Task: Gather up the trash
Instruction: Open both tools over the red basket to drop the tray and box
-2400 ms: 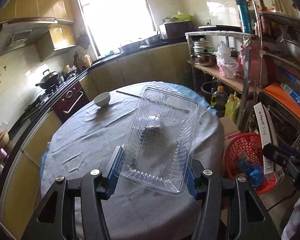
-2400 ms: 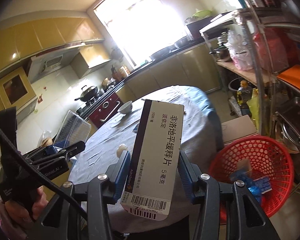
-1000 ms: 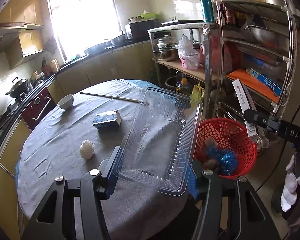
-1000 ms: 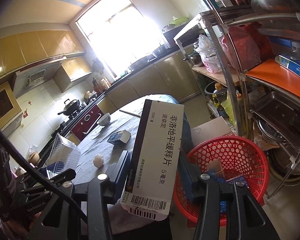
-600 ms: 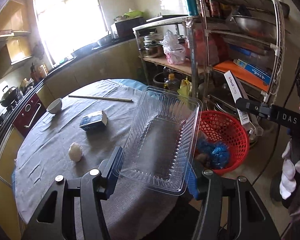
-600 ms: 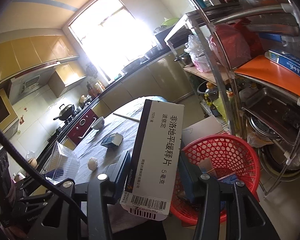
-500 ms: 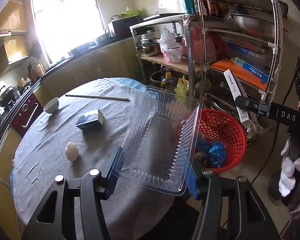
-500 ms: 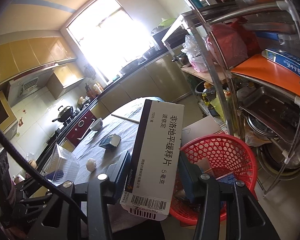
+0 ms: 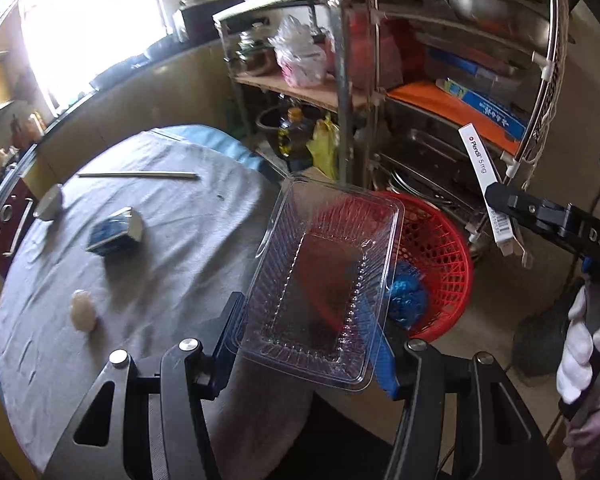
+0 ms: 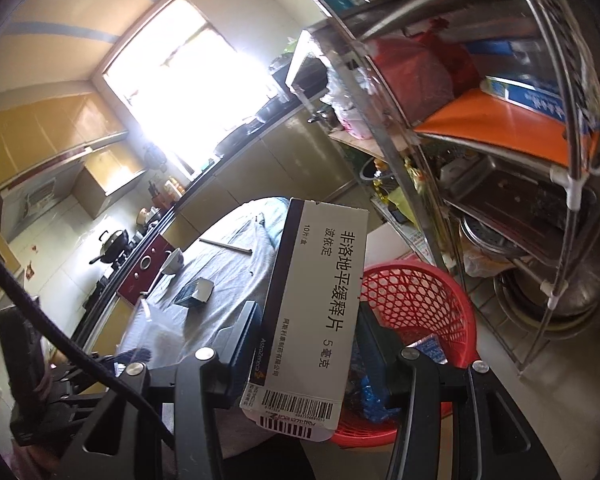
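Kitchen floor beside a cloth-covered round table (image 9: 188, 232): the left gripper (image 9: 310, 354) clamps a clear plastic tray (image 9: 324, 292), long axis running from 6 toward 12 o'clock, poised above the red basket (image 9: 440, 248) at 1 o'clock. The right gripper (image 10: 304, 344) pinches a white medicine box (image 10: 316, 312), upright, long axis 6 to 12, barcode end nearest. Farther off on the table lie a blue carton (image 9: 114, 234) and white bowl (image 10: 173, 261).

Left wrist cam looks steeply down, close over desk (image 9: 172, 248) edge. Right wrist cam sits lower, facing shallower. Both share the red basket (image 9: 444, 248) (image 10: 428, 300), desk, metal rack (image 9: 452, 80) (image 10: 500, 140).
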The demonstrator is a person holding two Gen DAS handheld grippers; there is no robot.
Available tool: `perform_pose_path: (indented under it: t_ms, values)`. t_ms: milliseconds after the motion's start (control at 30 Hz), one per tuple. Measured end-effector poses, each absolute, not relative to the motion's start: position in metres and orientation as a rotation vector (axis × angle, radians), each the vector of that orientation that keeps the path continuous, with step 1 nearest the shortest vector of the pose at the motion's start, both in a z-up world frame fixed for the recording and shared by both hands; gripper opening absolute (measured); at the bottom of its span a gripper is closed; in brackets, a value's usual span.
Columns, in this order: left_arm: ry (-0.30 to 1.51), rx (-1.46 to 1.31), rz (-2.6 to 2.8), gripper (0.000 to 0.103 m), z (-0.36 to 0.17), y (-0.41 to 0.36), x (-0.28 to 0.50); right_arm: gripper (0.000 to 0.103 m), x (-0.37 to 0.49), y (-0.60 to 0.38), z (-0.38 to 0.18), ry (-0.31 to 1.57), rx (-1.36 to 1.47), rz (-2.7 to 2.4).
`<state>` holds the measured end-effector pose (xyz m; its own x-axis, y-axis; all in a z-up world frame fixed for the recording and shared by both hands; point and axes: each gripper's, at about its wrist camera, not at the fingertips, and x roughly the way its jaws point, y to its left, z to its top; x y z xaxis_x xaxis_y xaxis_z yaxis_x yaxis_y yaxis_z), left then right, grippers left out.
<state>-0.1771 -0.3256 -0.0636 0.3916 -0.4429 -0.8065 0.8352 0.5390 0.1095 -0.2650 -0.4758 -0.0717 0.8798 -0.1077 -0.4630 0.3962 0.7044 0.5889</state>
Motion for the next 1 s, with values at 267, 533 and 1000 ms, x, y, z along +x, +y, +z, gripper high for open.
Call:
perform_pose_path:
  t_ms: [267, 533, 1000]
  values:
    - [0.840, 0.641, -0.944, 0.060, -0.086, -0.387, -0.175, 0.053, -0.257, -0.504, -0.103, 0.424, 0.845, -0.305]
    - [0.895, 0.653, -0.933, 0.064, -0.105, -0.397, -0.168, 0.058, -0.258, -0.530, -0.136, 0.421, 0.998, -0.320]
    - [0.813, 0.630, -0.815, 0.066, -0.090, -0.301, -0.173, 0.058, -0.276, -0.524, -0.127, 0.397, 0.996, -0.306]
